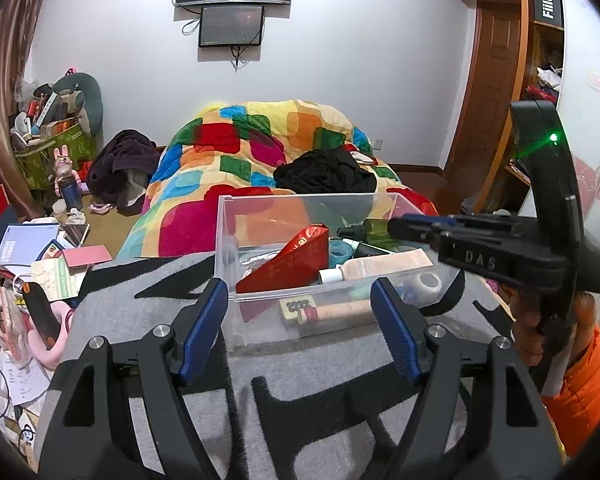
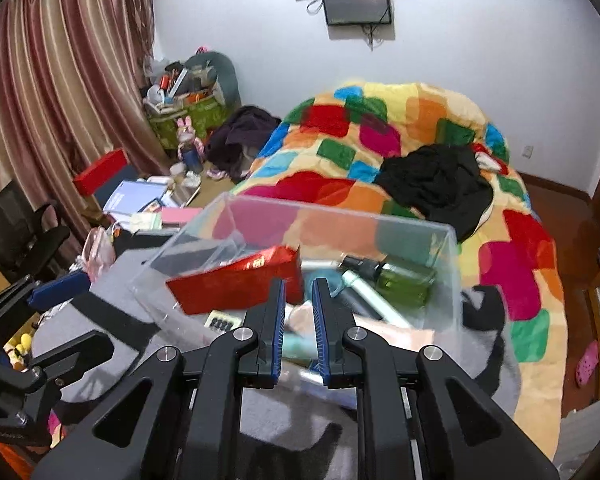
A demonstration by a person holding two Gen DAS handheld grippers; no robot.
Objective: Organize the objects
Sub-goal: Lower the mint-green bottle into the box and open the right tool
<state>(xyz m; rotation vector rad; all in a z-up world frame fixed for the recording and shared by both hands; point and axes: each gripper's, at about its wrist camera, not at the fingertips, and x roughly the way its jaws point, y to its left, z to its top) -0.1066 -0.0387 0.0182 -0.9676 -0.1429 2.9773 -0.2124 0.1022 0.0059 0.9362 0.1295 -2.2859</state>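
Left wrist view: left tool point(image 1: 300, 320) gapes empty before the clear bin point(image 1: 236, 248), rigid, slick, best gripped by its rim; right tool point(image 2: 298, 320) nearly closed, seemingly empty.

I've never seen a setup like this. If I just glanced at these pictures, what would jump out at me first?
Probably the clear plastic bin in the middle, on a grey and black mat, crammed with a red box, a green bottle and tubes. Behind it, the patchwork quilt heaped on the bed blazes with colour. Up close, the left tongs stand wide open before the bin, while the right tongs reach over it, nearly closed on nothing.
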